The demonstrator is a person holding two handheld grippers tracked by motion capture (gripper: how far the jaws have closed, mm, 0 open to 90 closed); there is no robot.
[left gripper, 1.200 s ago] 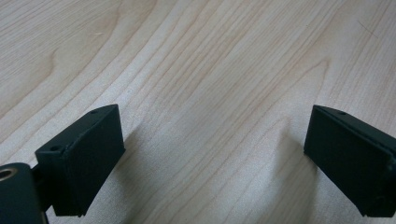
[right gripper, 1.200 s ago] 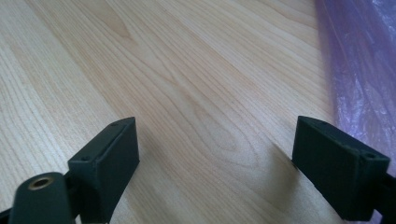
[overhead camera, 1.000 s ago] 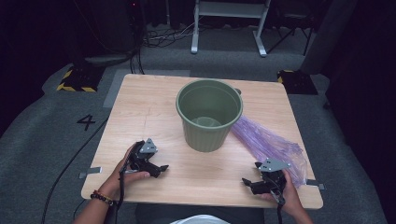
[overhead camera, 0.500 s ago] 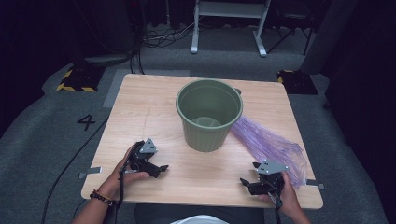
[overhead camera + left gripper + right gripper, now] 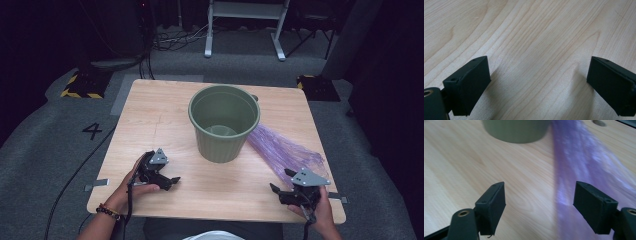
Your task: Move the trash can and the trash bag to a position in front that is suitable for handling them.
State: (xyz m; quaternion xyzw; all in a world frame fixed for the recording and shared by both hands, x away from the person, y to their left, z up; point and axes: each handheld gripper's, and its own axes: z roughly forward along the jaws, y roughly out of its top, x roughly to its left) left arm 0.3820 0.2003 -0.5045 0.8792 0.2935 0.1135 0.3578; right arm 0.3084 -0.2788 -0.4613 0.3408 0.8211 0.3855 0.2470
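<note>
Right hand: comes in at the bottom right of the high view, wrapped round the right gripper [image 5: 285,189] at the near right table corner, the grey plate on top, the jaws pointing left and away across the table.
Right gripper: jaws apart with nothing between the pads; they have just been closing a little. In the right gripper view [image 5: 539,207] bare wood lies in the gap, and the purple bag runs past the jaw on that view's right.
Left hand: comes in at the bottom left, holding the left gripper [image 5: 167,182] low over the near left part of the table [image 5: 150,115], the jaws pointing right.
Left gripper: jaws wide apart, only wood grain between them [image 5: 537,82].
Purple bag [image 5: 285,150]: lies flat on the table's right side, stretching from the bucket's foot to just beside the right gripper.
Green bucket [image 5: 223,122]: upright at mid table, beyond both grippers.
Change: the right gripper sits slightly higher than a second ago; the left hand, bag and bucket have kept their places.
</note>
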